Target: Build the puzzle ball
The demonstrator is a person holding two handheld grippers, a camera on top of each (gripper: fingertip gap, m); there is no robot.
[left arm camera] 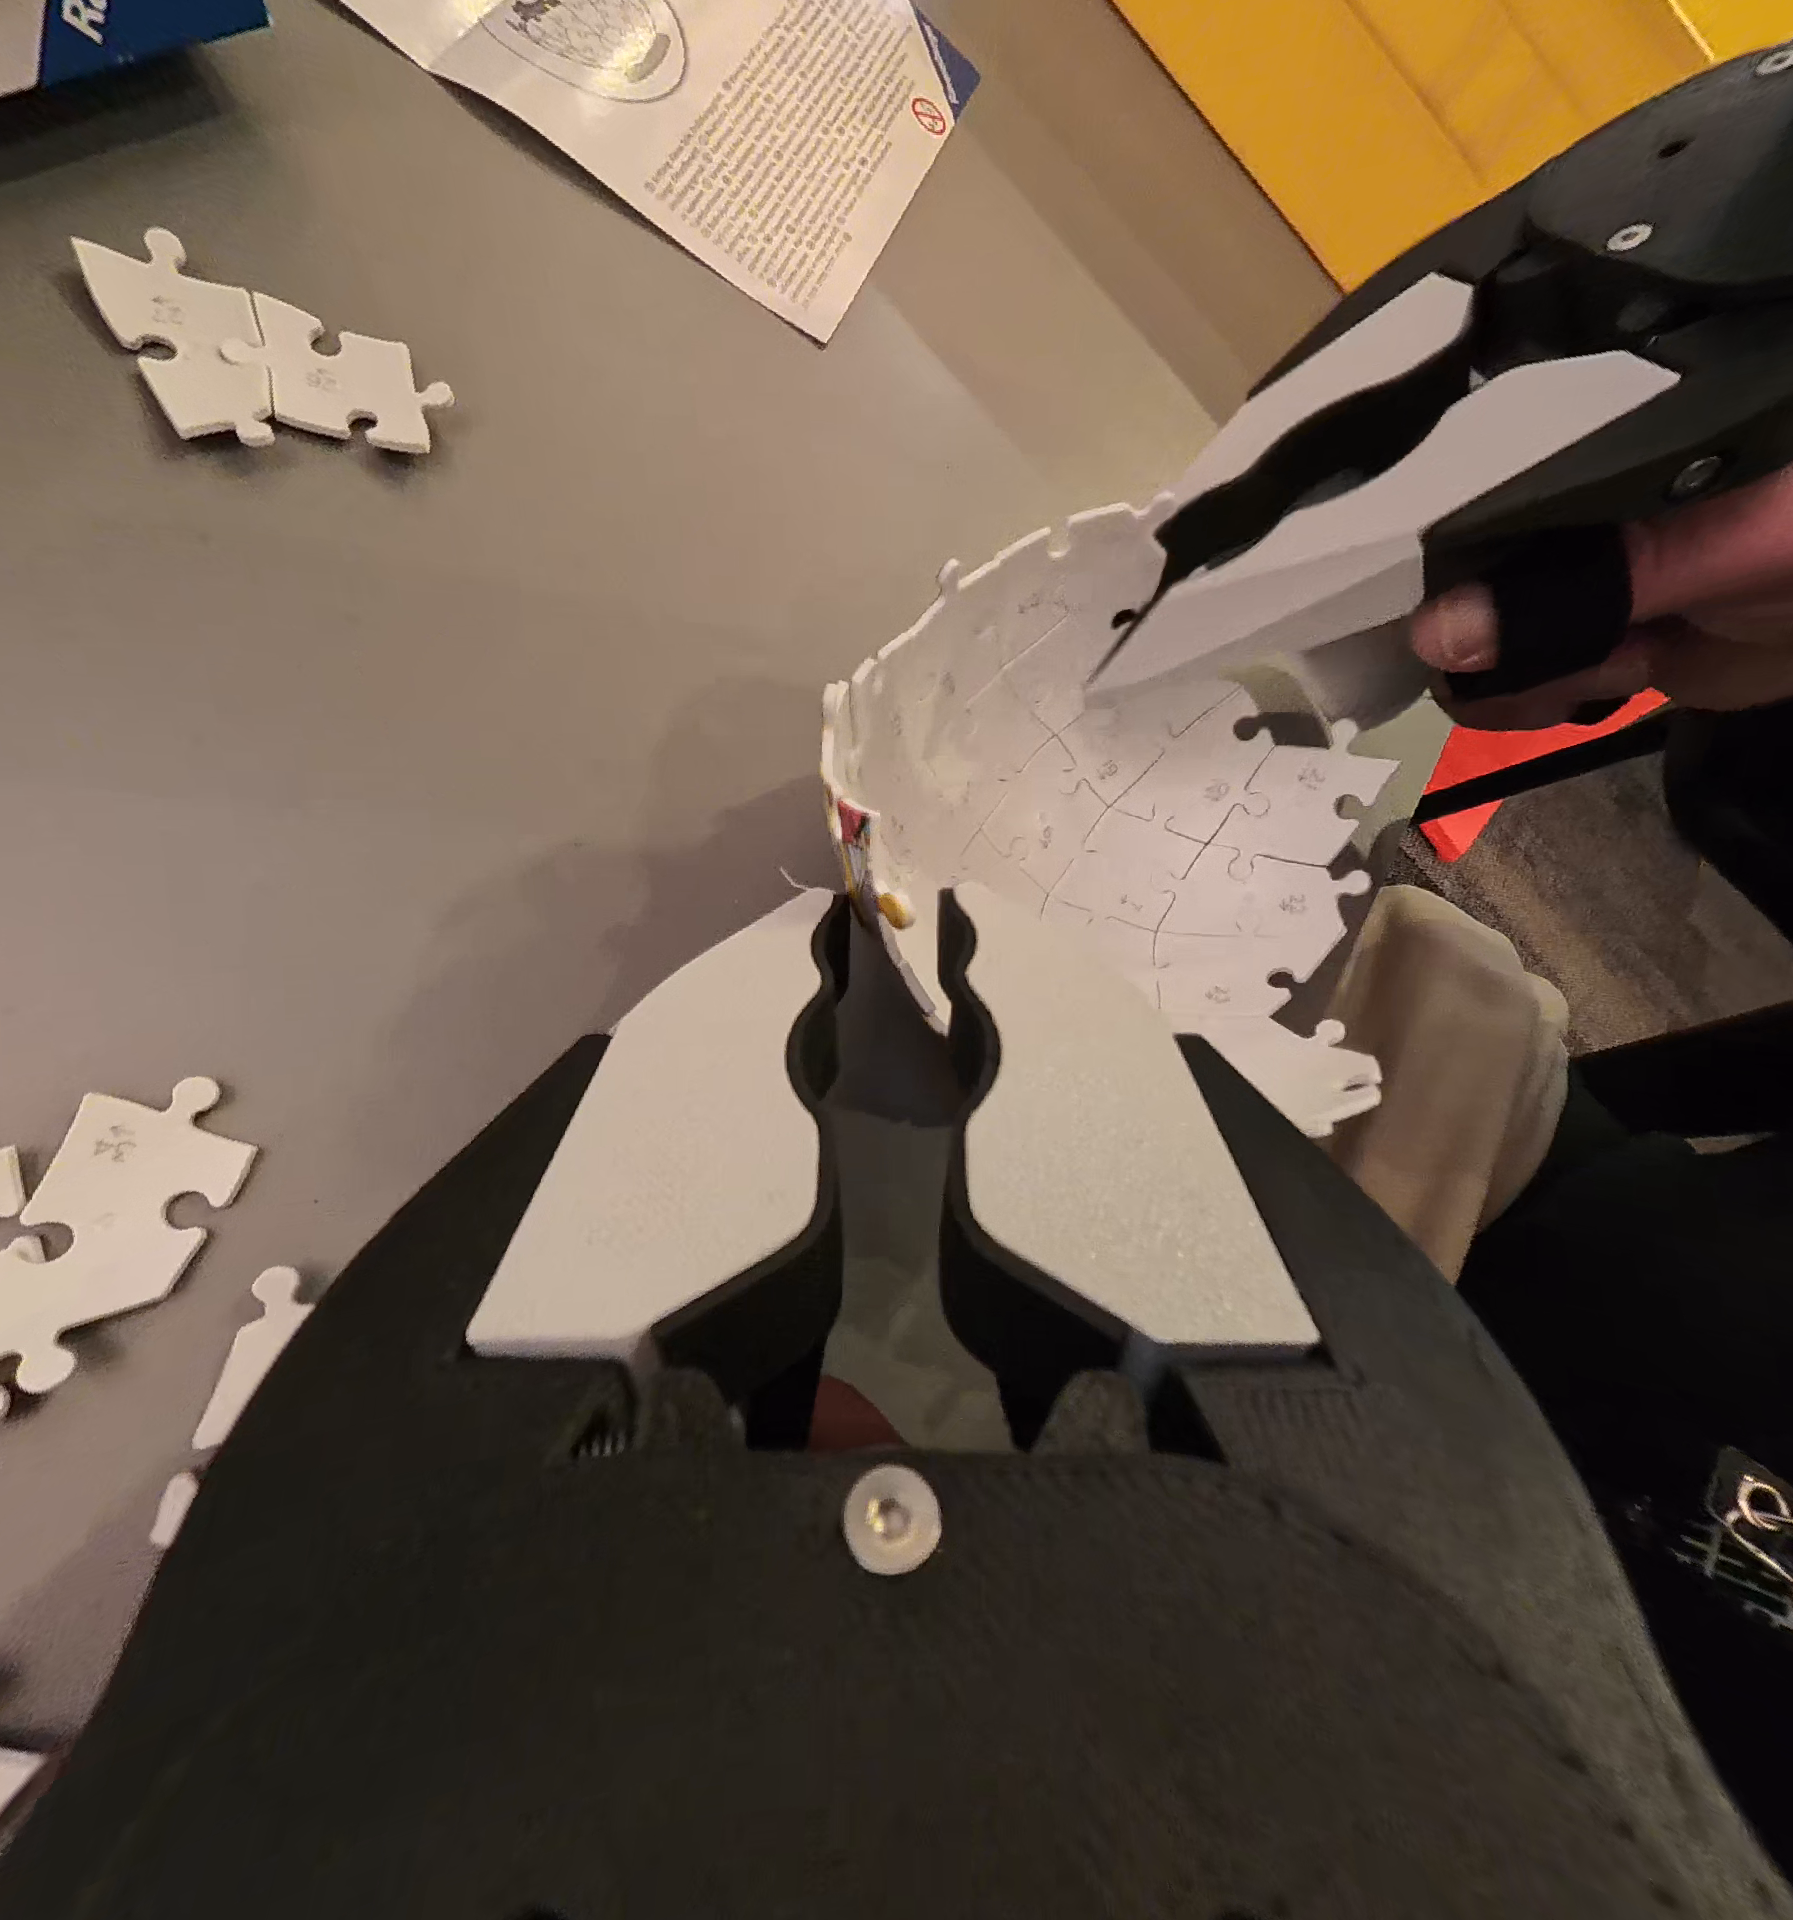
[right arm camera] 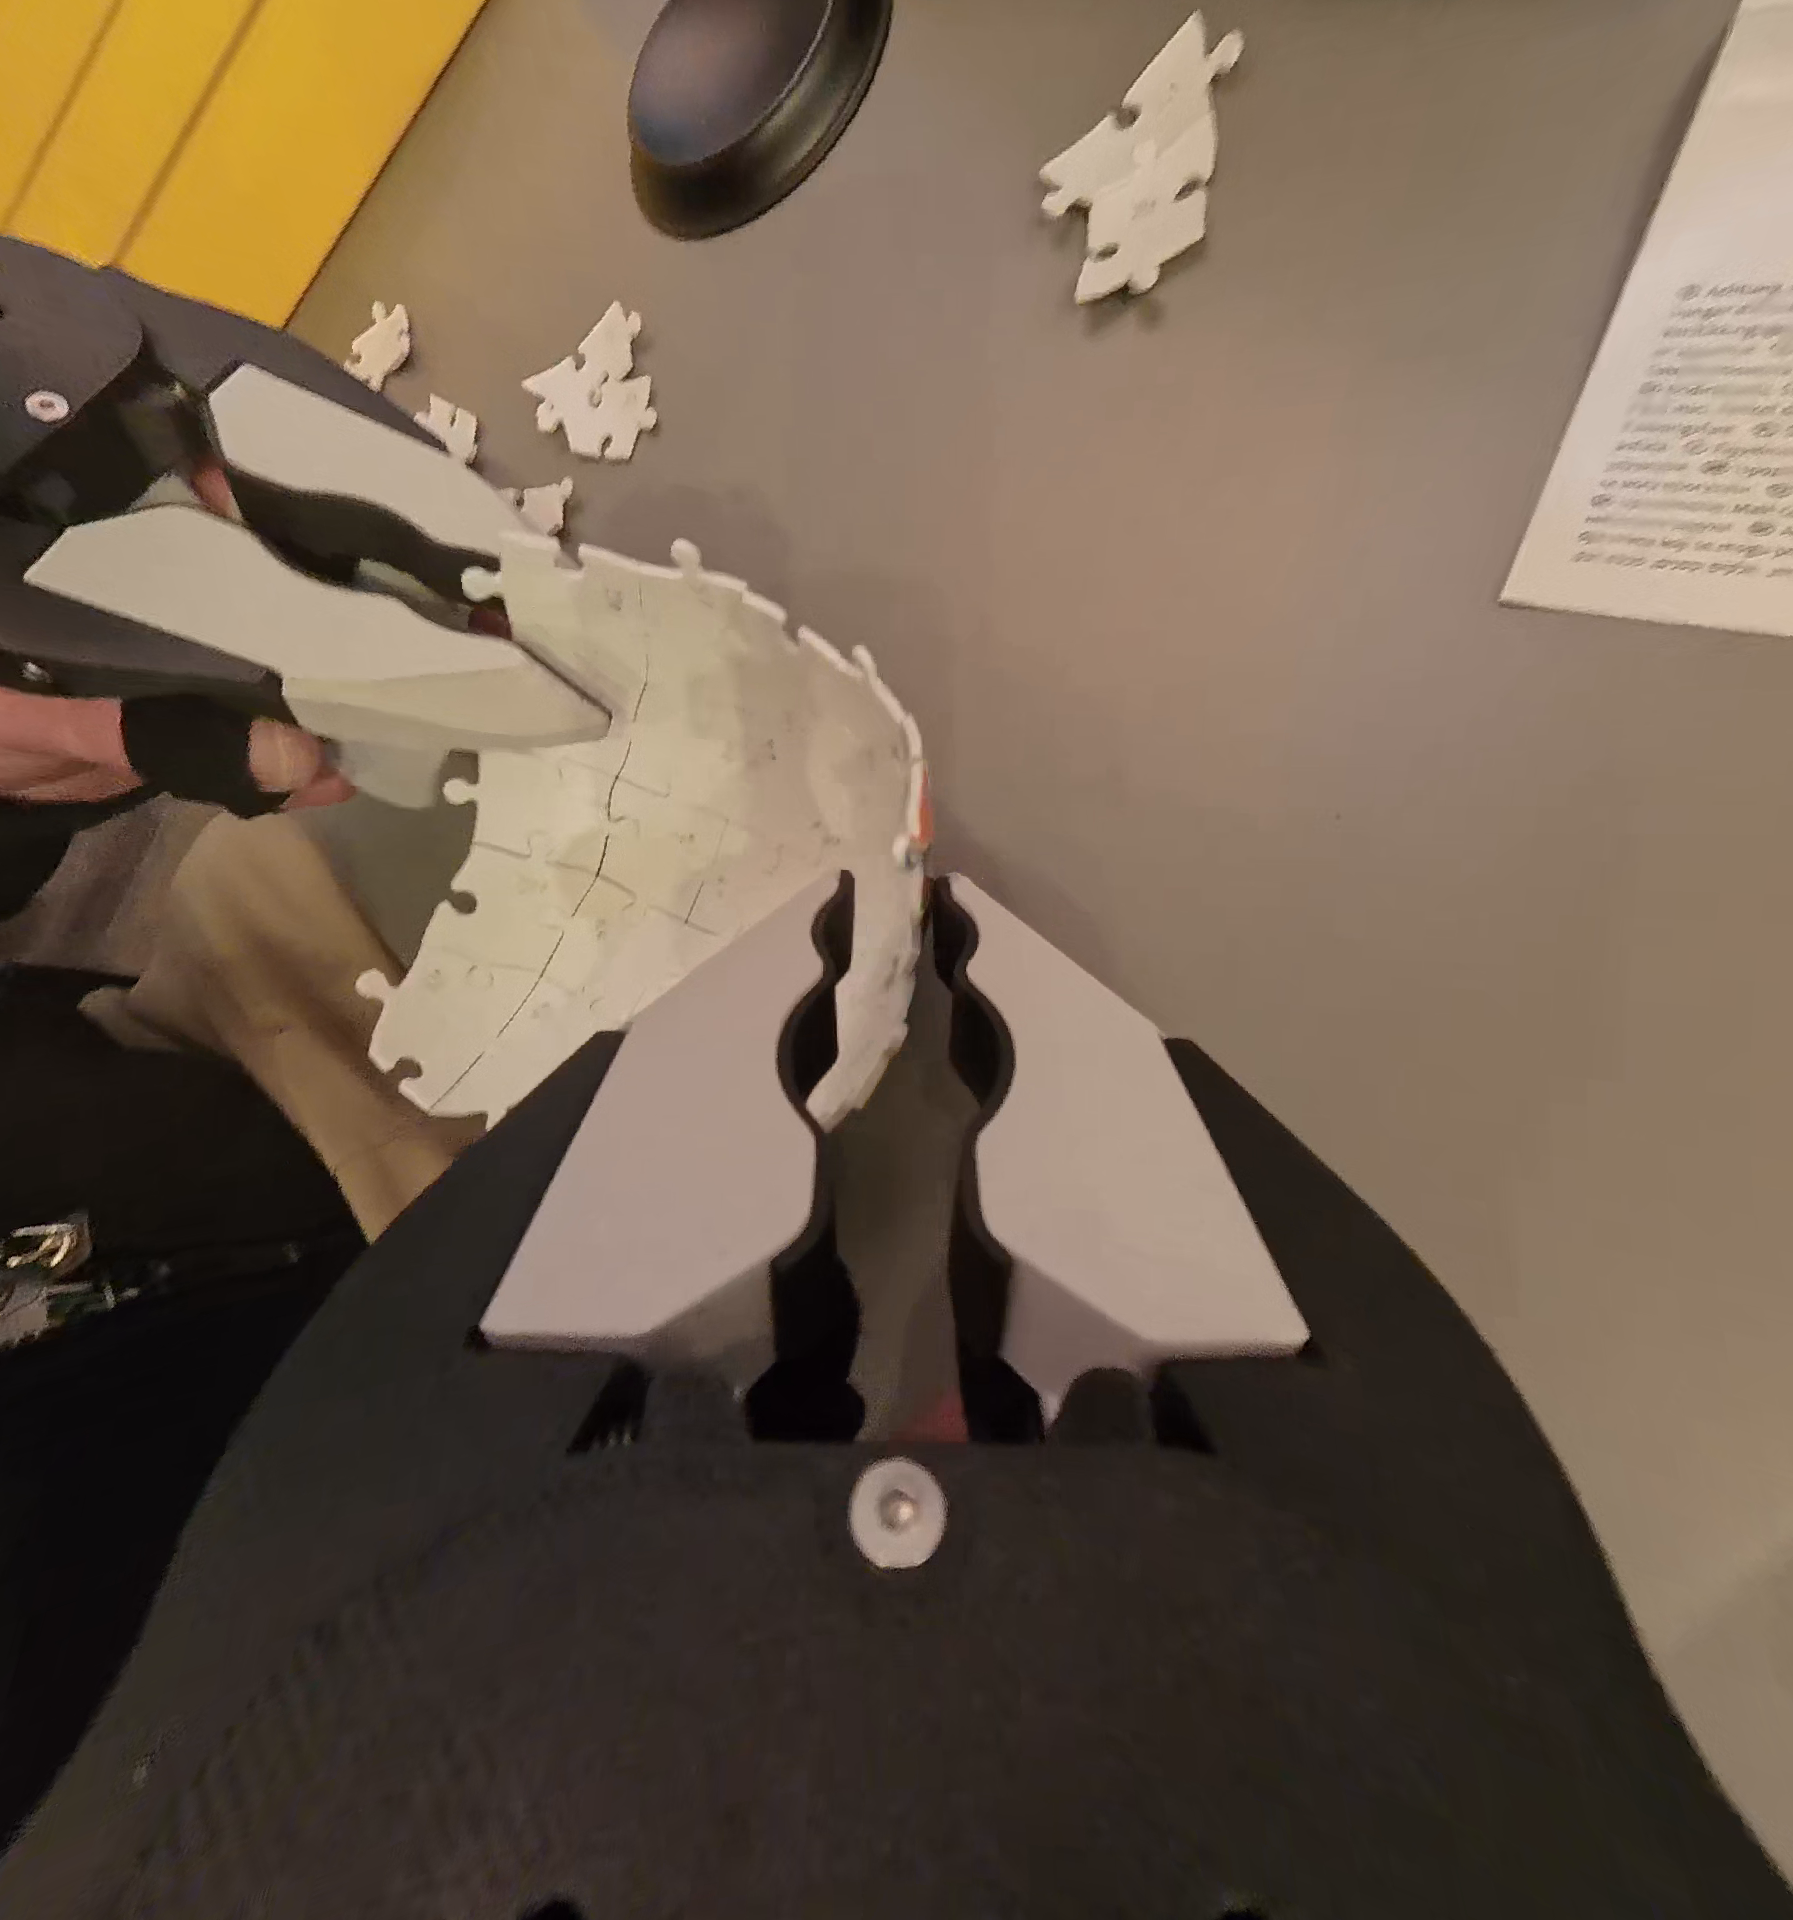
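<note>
The left wrist view looks forward and down along the left gripper (left arm camera: 892, 914), very near the curved puzzle shell (left arm camera: 1131, 810), facing the grey table (left arm camera: 559, 623) with the right gripper (left arm camera: 1131, 644) entering from the right. The right wrist view mirrors it (equally close), with the left gripper (right arm camera: 559, 665) at its left. Both share the shell (right arm camera: 684, 790) and table (right arm camera: 1287, 727).

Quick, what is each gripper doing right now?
Left gripper: shut on the puzzle shell, at its edge.
Right gripper: shut on the same shell, at another edge.
</note>
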